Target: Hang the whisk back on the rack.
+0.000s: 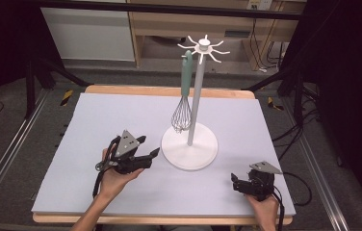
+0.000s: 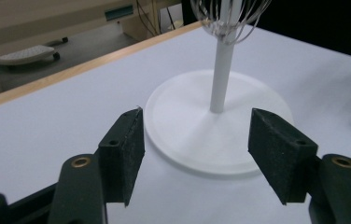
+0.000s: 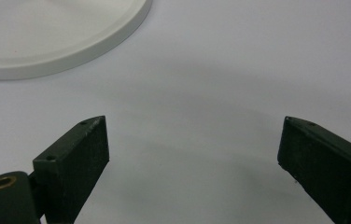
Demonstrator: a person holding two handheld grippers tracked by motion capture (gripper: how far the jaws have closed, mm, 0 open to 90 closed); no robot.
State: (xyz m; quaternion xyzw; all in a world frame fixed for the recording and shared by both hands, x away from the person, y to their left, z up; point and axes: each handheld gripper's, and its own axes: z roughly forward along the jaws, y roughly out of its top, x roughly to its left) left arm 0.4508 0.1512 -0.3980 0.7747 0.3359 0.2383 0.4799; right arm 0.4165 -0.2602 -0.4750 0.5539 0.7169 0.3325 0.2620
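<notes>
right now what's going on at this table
A person sits at a table covered in white, a two-jaw gripper in each hand. Neither grips anything: the left gripper is open beside the round base of a white utensil stand, jaws pointing at it, and the right gripper is open near the table's front right corner. A whisk with a pale green handle hangs from one of the stand's hooks, its wire head just above the base.

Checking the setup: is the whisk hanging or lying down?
Hanging: the green-handled wire whisk hangs from a hook of the white stand, wires clear of the base.
</notes>
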